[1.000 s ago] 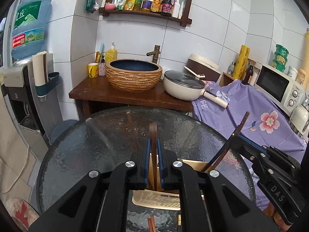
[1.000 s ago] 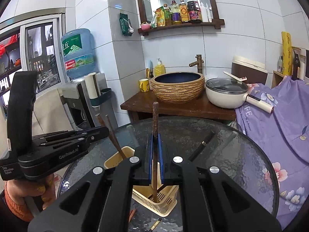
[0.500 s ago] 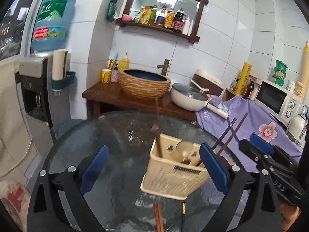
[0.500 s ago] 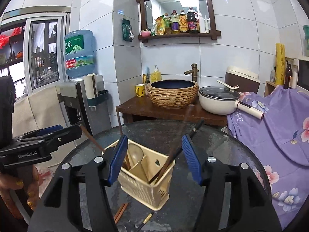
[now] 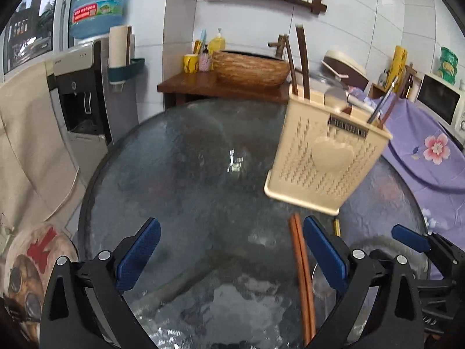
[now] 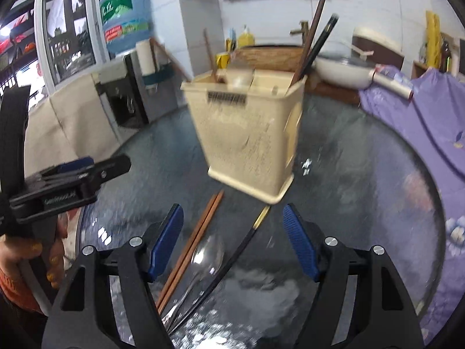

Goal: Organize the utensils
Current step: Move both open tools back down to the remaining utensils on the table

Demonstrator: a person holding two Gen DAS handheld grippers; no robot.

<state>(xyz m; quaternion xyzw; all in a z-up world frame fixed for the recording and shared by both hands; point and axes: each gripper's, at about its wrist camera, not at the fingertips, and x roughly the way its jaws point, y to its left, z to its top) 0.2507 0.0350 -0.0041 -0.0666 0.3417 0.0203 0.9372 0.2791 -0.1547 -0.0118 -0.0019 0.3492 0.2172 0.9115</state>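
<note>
Now, nearest the cameras, both claws stand spread over the glass surface (image 5: 189, 174) with nothing between their pads. The left claw (image 5: 229, 257) gapes as wide as it goes; its right pad sits just beside a pair of brown chopsticks (image 5: 302, 276) without touching them. The right claw (image 6: 232, 242) is well apart too, its jaws having just been opening, and it frames three loose pieces lying flat: the brown chopsticks (image 6: 191, 241), a clear spoon (image 6: 206, 258) and a black chopstick with a gold band (image 6: 247, 241). None of them is gripped.

Farther back stands the cream utensil basket (image 6: 250, 133), upright on the glass. It already holds two brown sticks (image 5: 299, 61) in one compartment, a spoon bowl in the middle, and a brown and a black chopstick (image 6: 314, 46) leaning in another.

So the sorting looks roughly half finished: several pieces are in the basket, while the three by the claws remain to be picked up. The brown pair lies closest to the left claw.
</note>
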